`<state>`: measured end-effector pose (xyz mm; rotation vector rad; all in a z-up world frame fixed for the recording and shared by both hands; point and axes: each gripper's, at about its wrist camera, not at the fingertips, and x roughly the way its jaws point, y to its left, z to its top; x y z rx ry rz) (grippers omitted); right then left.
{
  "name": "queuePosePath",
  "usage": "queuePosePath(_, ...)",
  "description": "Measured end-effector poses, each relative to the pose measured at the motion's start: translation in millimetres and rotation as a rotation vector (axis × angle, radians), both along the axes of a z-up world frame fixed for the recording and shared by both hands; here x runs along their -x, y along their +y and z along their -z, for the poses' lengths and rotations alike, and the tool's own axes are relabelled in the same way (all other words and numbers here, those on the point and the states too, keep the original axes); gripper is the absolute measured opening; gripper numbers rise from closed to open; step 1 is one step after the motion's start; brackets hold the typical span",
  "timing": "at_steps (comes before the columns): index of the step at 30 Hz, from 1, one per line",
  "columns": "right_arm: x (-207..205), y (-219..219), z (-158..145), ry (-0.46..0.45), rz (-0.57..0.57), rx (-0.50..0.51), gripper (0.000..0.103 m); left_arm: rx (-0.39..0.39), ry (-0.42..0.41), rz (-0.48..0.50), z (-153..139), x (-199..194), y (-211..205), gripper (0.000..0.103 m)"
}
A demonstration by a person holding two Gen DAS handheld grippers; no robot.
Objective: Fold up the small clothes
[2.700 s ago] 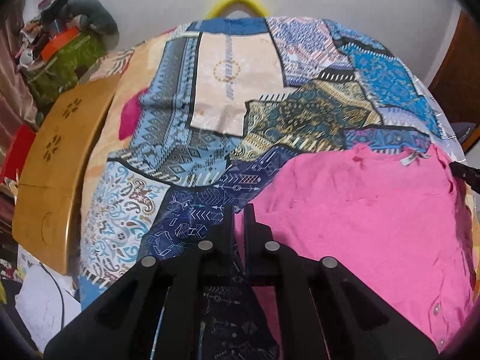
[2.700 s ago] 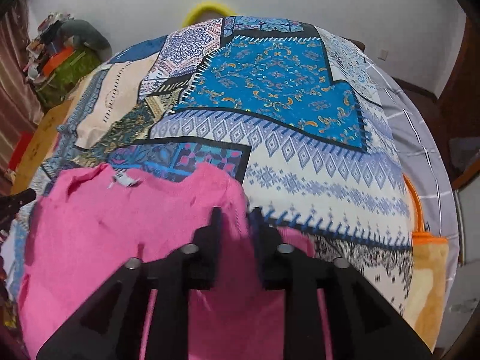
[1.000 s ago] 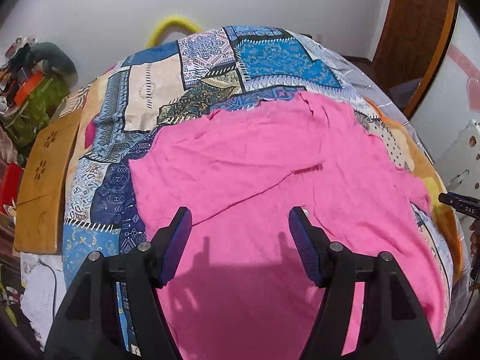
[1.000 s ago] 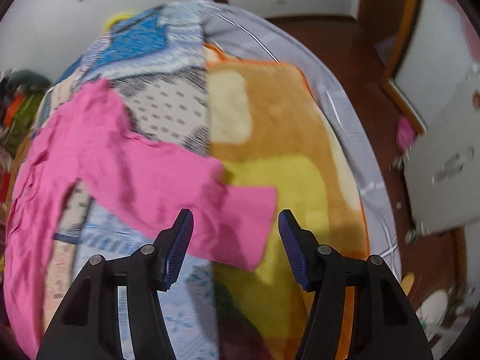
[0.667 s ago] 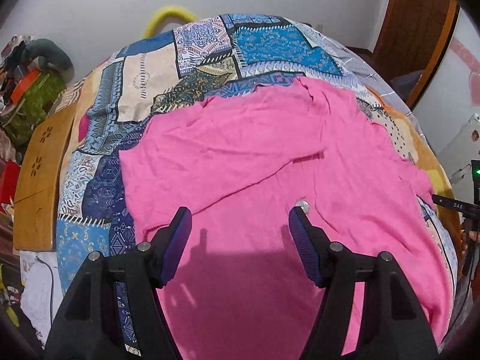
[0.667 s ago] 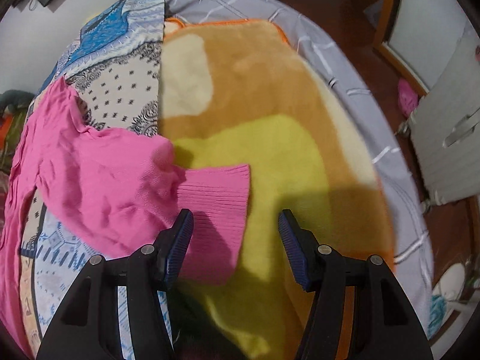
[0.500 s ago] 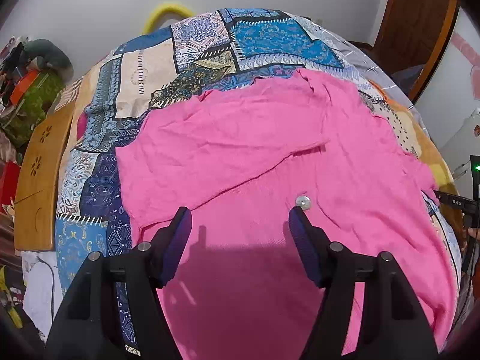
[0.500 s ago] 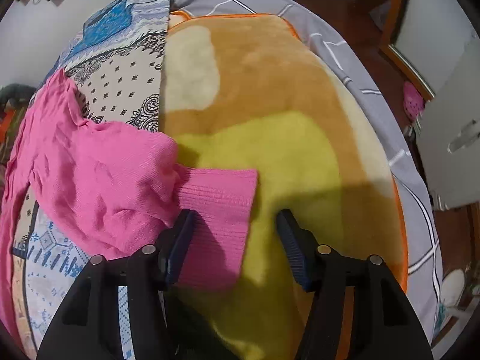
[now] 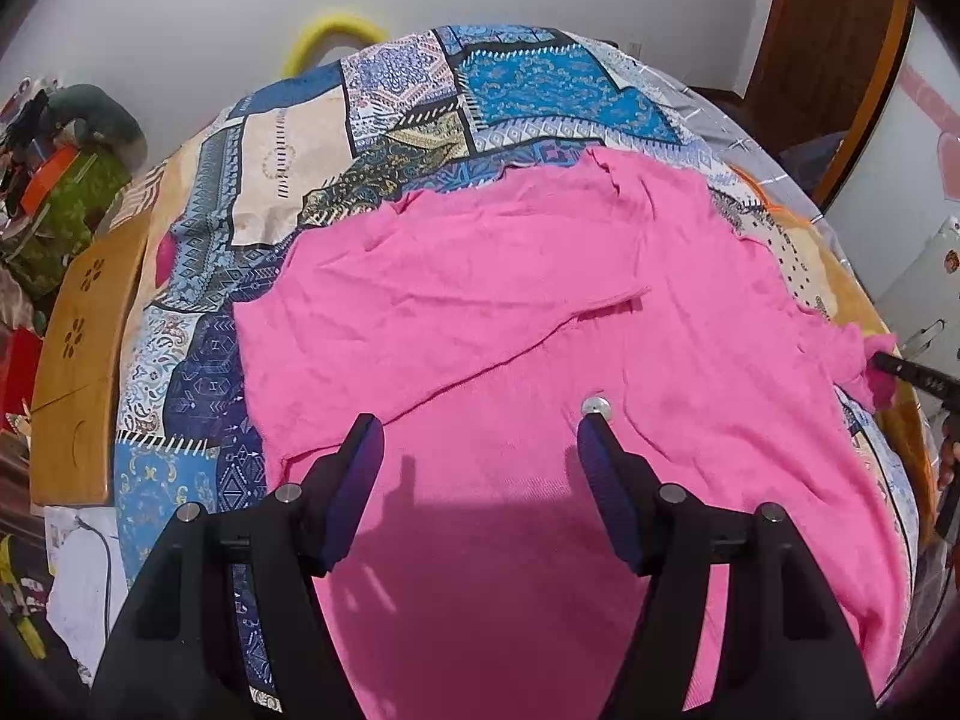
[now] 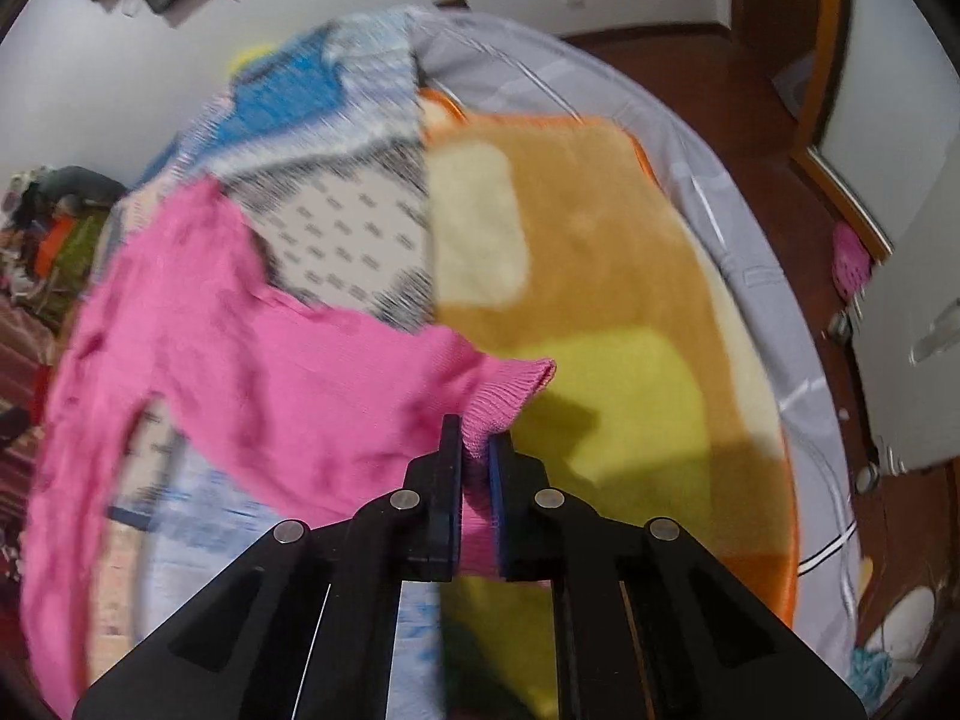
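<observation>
A pink knit cardigan (image 9: pixel 510 312) lies spread on the patchwork bedspread (image 9: pixel 414 96), with a silver button (image 9: pixel 596 404) near its middle. My left gripper (image 9: pixel 480 450) hovers open and empty over the cardigan's lower part. My right gripper (image 10: pixel 475 450) is shut on the ribbed cuff of the cardigan's sleeve (image 10: pixel 504 390) and lifts it off the yellow-orange blanket (image 10: pixel 600 276). The right gripper also shows at the right edge of the left wrist view (image 9: pixel 882 360), holding the sleeve end.
A wooden board (image 9: pixel 78 348) stands along the bed's left side, with clutter (image 9: pixel 54 192) behind it. A yellow hoop (image 9: pixel 330 36) is at the bed's far end. A wooden door (image 9: pixel 834 42) and red-brown floor (image 10: pixel 798 192) lie to the right.
My right gripper has closed on the sleeve cuff and raised it; it was open around the cuff before. My left gripper stays open over the cardigan.
</observation>
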<state>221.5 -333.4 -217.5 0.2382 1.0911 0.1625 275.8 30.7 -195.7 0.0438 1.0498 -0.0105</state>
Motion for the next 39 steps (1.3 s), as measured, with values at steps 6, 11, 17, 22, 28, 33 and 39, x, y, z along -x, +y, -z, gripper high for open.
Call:
queuePosePath(6, -4, 29, -60, -0.130, -0.076, -0.034, 0.007, 0.005, -0.039, -0.012, -11, 6, 6, 0.066)
queuePosePath(11, -17, 70, -105, -0.214, -0.166, -0.061, 0.007, 0.034, -0.073, -0.026, -23, 9, 14, 0.066)
queuePosePath(17, -35, 130, -148, -0.290, -0.274, -0.079, 0.007, 0.044, -0.116, -0.045, -38, 12, 27, 0.067)
queuePosePath(22, -49, 175, -166, -0.324, -0.331, -0.117, 0.006, 0.068, -0.144, -0.075, -45, 15, 42, 0.070)
queuePosePath(28, -62, 238, -173, -0.335, -0.436, -0.108, 0.006, 0.058, -0.163, -0.096, -47, 22, 61, 0.070)
queuePosePath(33, -67, 293, -163, -0.308, -0.536, -0.096, 0.006, 0.076, -0.170, -0.127, -46, 25, 84, 0.072)
queuePosePath(39, -72, 348, -131, -0.227, -0.630, -0.090, 0.006, 0.099, -0.151, -0.166, -36, 25, 108, 0.072)
